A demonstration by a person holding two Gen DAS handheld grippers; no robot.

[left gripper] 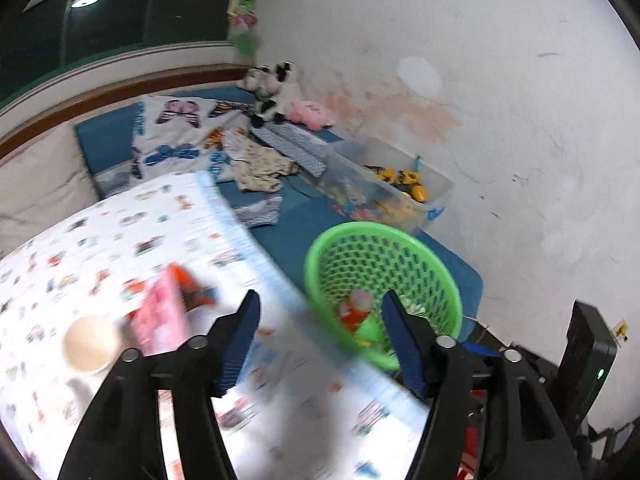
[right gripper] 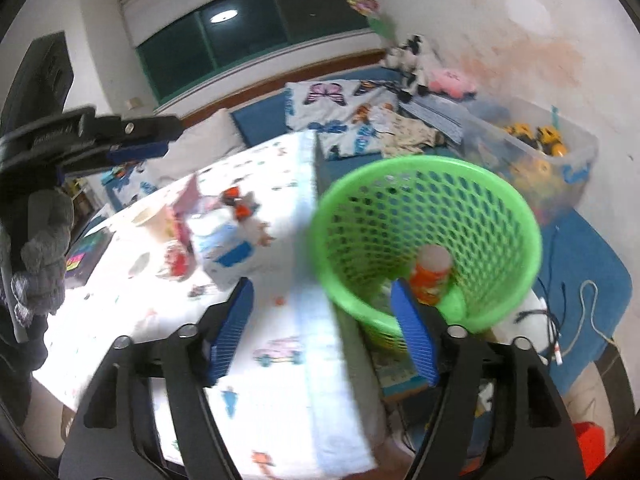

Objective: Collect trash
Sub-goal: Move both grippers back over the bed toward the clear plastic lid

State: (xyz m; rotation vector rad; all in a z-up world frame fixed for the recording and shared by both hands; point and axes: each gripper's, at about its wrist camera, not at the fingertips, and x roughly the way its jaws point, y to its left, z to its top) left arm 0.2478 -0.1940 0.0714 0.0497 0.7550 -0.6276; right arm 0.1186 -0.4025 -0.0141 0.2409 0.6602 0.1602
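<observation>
Where the patterned tablecloth (left gripper: 120,240) ends, a green basket (left gripper: 400,240) stands at 3 o'clock. Right view alone shows a gloved hand (right gripper: 42,240) at 9 o'clock. Left gripper (left gripper: 320,336) and right gripper (right gripper: 324,320) both gape wide, empty.

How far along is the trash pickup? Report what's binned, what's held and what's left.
Binned: an orange-labelled bottle and some green scrap sit in the green basket beside the table. Held: nothing; the left gripper and right gripper are both open and empty. Left: a paper cup, a pink packet and a blue-and-white wrapper lie on the patterned tablecloth.
</observation>
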